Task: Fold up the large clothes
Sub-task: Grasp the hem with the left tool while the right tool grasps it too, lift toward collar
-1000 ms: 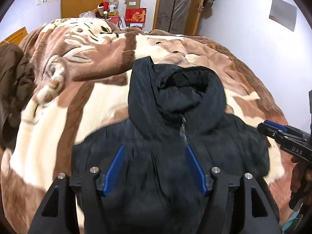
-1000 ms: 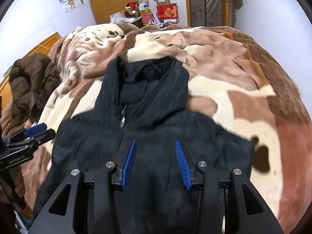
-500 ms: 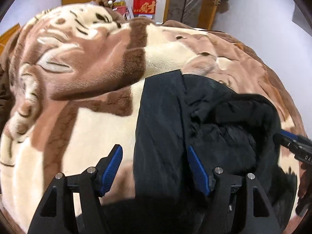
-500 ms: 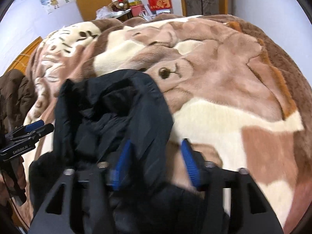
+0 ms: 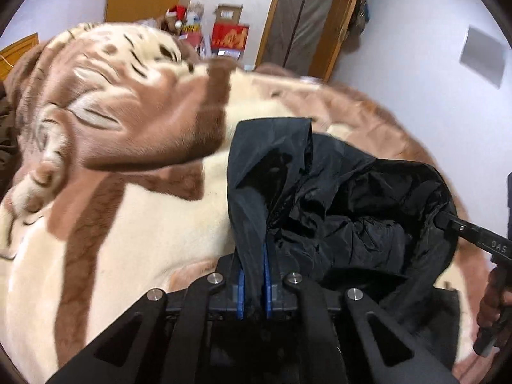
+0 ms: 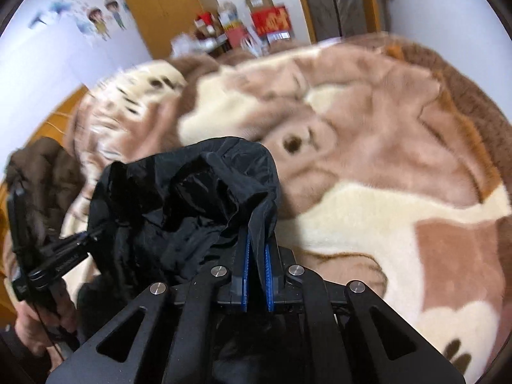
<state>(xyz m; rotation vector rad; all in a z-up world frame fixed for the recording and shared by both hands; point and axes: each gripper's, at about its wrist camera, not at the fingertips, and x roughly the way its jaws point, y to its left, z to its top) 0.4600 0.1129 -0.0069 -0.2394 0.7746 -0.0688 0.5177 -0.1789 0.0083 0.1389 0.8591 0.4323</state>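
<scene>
Black hooded jacket (image 5: 336, 211), shiny crinkled fabric, hood opening gaping and bunched, lay on brown-and-cream blanket (image 5: 128, 211). In left wrist view sat from centre toward 4 o'clock; in right wrist view (image 6: 192, 204) from centre toward 8 o'clock.

Left gripper (image 5: 254, 275) closed tight on hood's left edge, blue pads (image 5: 240, 291) pressed together with a fold of fabric between. Seen also from right wrist view at 8 o'clock (image 6: 92, 235), tips buried in jacket's edge.

Right gripper (image 6: 256, 275) likewise clamped on hood's right edge, blue pads (image 6: 268, 275) almost touching, thin fabric pinched between. Seen from left wrist view at 3 o'clock (image 5: 443, 219), tip pushed into hood rim, own closure hard to judge there.

Jacket body mostly hidden under both gripper frames at 6 o'clock; sleeves and hem not made out. Zipper barely readable in dark folds. Blanket pattern smeared by blur at 10 o'clock in right view. Brown garment (image 6: 41, 179) at 9 o'clock cut off by frame edge. Red boxes (image 5: 230, 36) and clutter at 12 o'clock too small and blurred to read. Hand (image 5: 494, 307) on right gripper's handle at 4 o'clock partly cropped.
</scene>
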